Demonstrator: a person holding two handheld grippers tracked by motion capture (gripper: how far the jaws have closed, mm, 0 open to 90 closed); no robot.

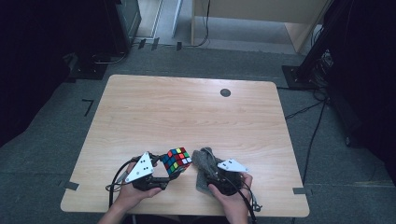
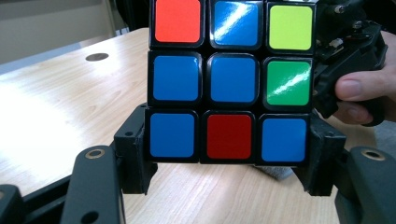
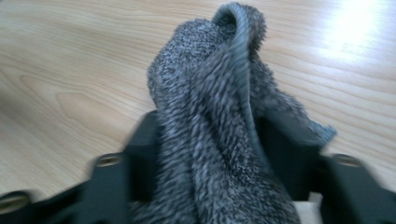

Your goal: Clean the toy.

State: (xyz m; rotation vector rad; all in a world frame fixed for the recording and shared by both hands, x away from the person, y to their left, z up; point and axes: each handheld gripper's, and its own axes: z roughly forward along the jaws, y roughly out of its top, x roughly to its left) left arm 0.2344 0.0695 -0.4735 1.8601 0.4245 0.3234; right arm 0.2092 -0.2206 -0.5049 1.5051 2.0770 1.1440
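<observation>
A scrambled puzzle cube (image 1: 176,160) is held just above the wooden table (image 1: 187,112) near its front edge. My left gripper (image 1: 164,173) is shut on it; in the left gripper view the cube (image 2: 231,79) sits between both jaws, its blue-centred face toward the camera. Just right of the cube, my right gripper (image 1: 212,173) is shut on a grey fuzzy cloth (image 1: 203,164). In the right gripper view the cloth (image 3: 219,126) rises bunched between the jaws, blurred by motion.
A small dark round disc (image 1: 225,92) lies at the table's far right. The other hand with its gripper (image 2: 355,65) shows close beside the cube. Cables and dark stands sit on the floor around the table.
</observation>
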